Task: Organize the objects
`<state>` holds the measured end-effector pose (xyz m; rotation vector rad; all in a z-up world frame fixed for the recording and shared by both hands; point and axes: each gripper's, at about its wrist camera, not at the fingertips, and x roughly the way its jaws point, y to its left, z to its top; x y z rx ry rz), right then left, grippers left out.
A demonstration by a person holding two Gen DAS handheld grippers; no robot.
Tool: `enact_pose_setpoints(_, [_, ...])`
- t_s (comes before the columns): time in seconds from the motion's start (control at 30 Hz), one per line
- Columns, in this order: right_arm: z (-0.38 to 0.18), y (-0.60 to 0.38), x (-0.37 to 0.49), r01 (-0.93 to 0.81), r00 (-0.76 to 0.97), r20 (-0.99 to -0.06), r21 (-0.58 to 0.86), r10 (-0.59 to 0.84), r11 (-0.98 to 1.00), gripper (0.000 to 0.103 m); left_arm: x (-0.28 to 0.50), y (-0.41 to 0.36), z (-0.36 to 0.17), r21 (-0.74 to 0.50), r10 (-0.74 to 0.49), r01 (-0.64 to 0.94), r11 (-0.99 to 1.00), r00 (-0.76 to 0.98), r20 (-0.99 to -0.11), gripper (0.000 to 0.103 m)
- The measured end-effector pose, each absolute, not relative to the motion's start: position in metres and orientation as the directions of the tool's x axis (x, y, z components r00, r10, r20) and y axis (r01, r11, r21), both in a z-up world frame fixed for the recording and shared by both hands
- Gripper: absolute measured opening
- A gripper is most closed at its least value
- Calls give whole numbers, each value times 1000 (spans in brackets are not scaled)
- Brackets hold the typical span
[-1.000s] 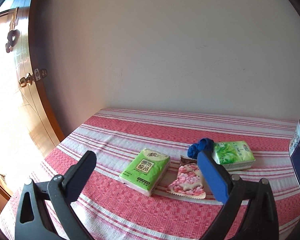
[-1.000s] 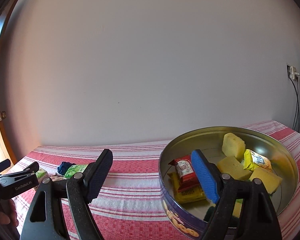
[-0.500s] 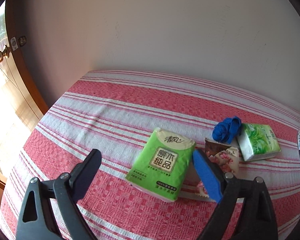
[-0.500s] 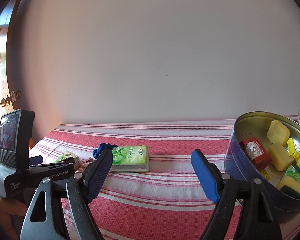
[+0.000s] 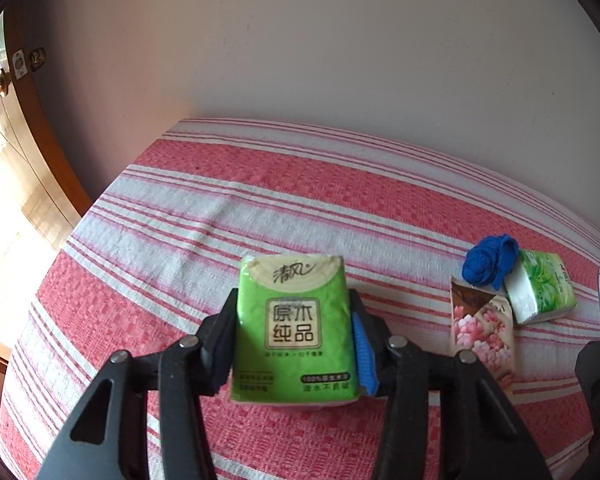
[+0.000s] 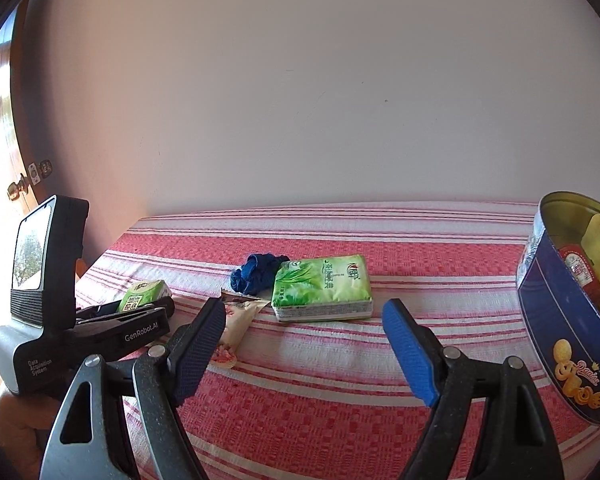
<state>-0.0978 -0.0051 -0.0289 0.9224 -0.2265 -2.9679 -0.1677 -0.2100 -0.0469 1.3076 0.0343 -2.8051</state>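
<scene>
Left gripper [image 5: 294,334]: jaws have just been closing and now clamp the green tissue pack [image 5: 294,328] from both sides, pads against its long edges. The pack lies flat on the striped table [image 5: 260,216], near the middle of that view.

Right gripper [image 6: 304,344]: jaws apart, nothing between them, hovering over bare cloth short of the second tissue pack [image 6: 322,286].

Step in hand, as I read it: pick-up of the green pack, grip just made, lift not yet begun. The next move probably calls for a straight lift, then a carry toward the tin [image 6: 572,344] at the table's right, which already holds small packets and yellow blocks. The soft pack may buckle if squeezed harder.

View differences:
- Left wrist view shows the grip itself, plus the floral sachet [image 5: 482,334] and blue cloth [image 5: 490,260] to the right; of the tin it shows only a sliver at the frame edge.
- Right wrist view shows the tin's contents and the left gripper's body from the side, with a hand [image 6: 20,420] below it; contact on the pack is hidden there.
</scene>
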Motion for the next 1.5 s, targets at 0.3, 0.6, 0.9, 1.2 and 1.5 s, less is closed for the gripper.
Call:
enact_pose_setpoints(0.3, [-52,-52,-148,14,-703,-698,179,-137,-984,73,-150,-253,-15,45,-226,258,-965,-735,-640,49])
enact_pose_setpoints(0.6, [-64,-85,-176,0,-643,-765,50,-39,-999,42,-151,-254,-21,52,-225,254,-966,-721,-655,49])
enact_pose_setpoints(0.9, [-47,-52,-141,68,-727,-677,96,-115,-993,39,-137,-232,-14,87,-213,201,-976,-778,-591,49])
enact_pose_setpoints(1.2, [-15,5,-77,1,-905,-424,-76,31,-997,39,-115,-206,-5,42,-147,147,-988,-830,-539,49])
enact_pose_setpoints(1.5, [-5,42,-40,-36,-934,-351,-83,63,-996,39,-89,-172,-1,47,-137,130,-990,-857,-497,49])
